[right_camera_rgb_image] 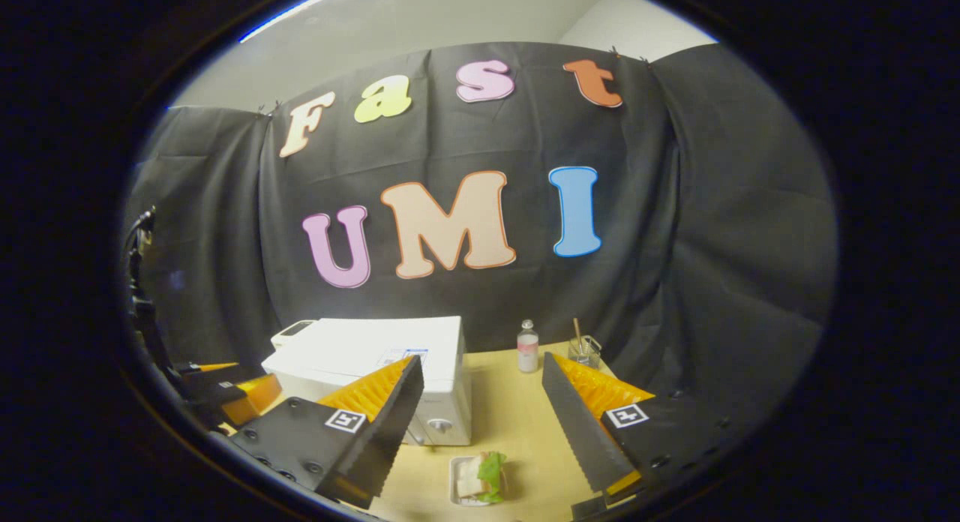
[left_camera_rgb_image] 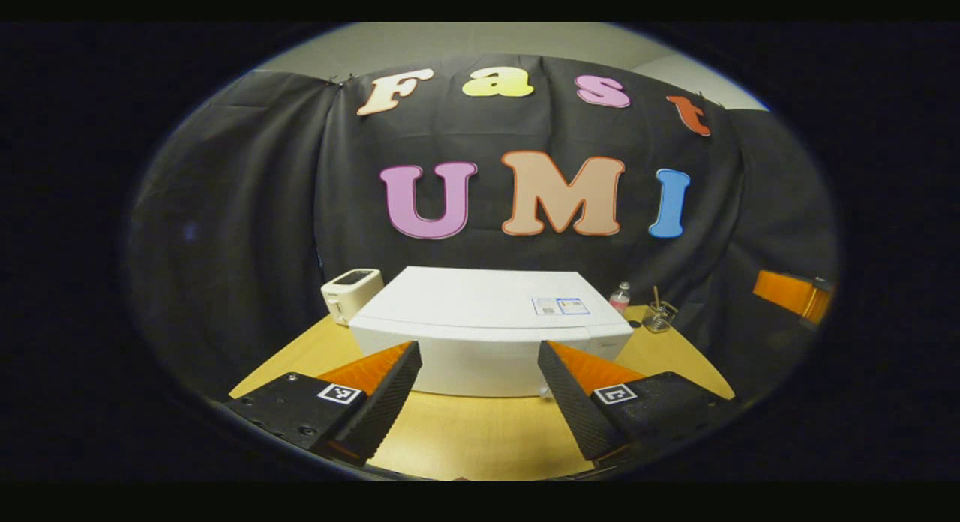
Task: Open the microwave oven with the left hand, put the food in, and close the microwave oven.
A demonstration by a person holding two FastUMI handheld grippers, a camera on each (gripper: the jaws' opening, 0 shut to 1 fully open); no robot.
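Spread wide and empty, left gripper (left_camera_rgb_image: 478, 391) facing closed microwave oven (left_camera_rgb_image: 487, 331) straight ahead.
Hovering wide over sandwich tray (right_camera_rgb_image: 480, 478), right gripper (right_camera_rgb_image: 480, 424) waiting right of oven.

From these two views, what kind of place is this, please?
Probably a staged kitchen corner inside a recording booth, not a real home. A white microwave oven stands closed on a wooden table, a sandwich on a small tray lies in front, and black cloth hangs as the wall behind.
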